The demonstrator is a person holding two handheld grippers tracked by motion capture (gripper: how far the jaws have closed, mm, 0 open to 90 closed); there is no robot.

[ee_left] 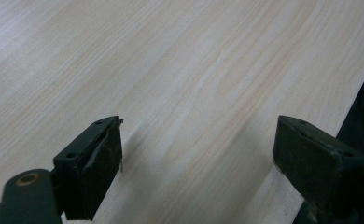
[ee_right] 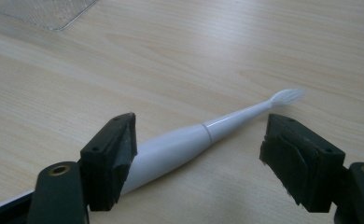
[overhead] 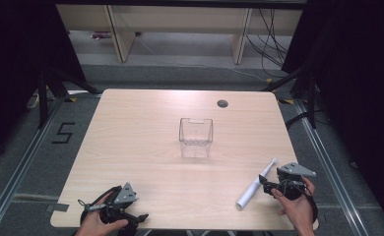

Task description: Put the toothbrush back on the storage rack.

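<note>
The white electric toothbrush [overhead: 256, 184] is lying flat on the pale wood-grain counter [overhead: 145, 147], near its front right corner, with the brush head pointing away toward the far right and the thick handle toward the person. The right gripper [overhead: 268, 187] is sitting just beside it, low over the counter, and its jaws are standing wide apart — in the right gripper view the toothbrush [ee_right: 194, 140] is running across the gap between them, its handle passing close by the left-hand jaw, yet neither pad looks to be pressing on it. So nothing is lifted; the grasp itself is what seems to be in hand.

The clear plastic square container [overhead: 196, 137] is standing upright and empty at the middle of the counter, well apart from the toothbrush. If that is where the brush is going, the closing, lifting, carrying and placing are all left to do.

The left gripper [overhead: 142, 217] is resting at the front left edge — jaws apart over bare wood, holding nothing.
</note>
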